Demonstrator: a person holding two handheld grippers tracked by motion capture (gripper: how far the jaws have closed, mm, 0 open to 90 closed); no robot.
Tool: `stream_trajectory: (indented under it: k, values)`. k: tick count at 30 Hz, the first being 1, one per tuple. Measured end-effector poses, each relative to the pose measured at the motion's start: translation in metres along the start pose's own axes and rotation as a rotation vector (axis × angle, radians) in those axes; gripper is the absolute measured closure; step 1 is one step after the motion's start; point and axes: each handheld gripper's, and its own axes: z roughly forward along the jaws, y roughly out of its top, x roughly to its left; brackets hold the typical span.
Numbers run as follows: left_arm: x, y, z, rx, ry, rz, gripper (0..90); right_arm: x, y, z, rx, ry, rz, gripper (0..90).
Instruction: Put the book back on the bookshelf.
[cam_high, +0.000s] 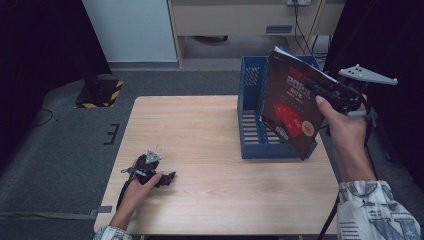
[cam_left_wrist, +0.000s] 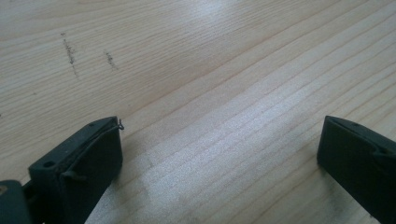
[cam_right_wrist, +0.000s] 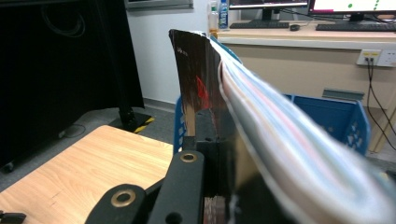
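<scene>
Here the right gripper (cam_high: 320, 90) clamps a book (cam_high: 290, 107) above the blue rack (cam_high: 248, 107); the left gripper (cam_high: 167, 176) rests wide on the table (cam_high: 200, 130).

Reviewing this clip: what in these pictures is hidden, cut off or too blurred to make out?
- Book cover print: too small in the high view.
- Its pages: blurred in the right gripper view.
- Blue rack interior: partly hidden by the book, high view.
- Right tool tips: covered by the book.
- Left tool: body cut off by the bottom edge, left gripper view.
</scene>
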Motion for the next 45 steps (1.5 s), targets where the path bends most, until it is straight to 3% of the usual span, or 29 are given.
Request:
stream_trajectory:
  k: [45]
  values:
    - [0.0,0.0,0.0,-0.003,0.002,0.0,0.0,-0.041,-0.003,-0.048,-0.009,-0.134,0.035,87.1]
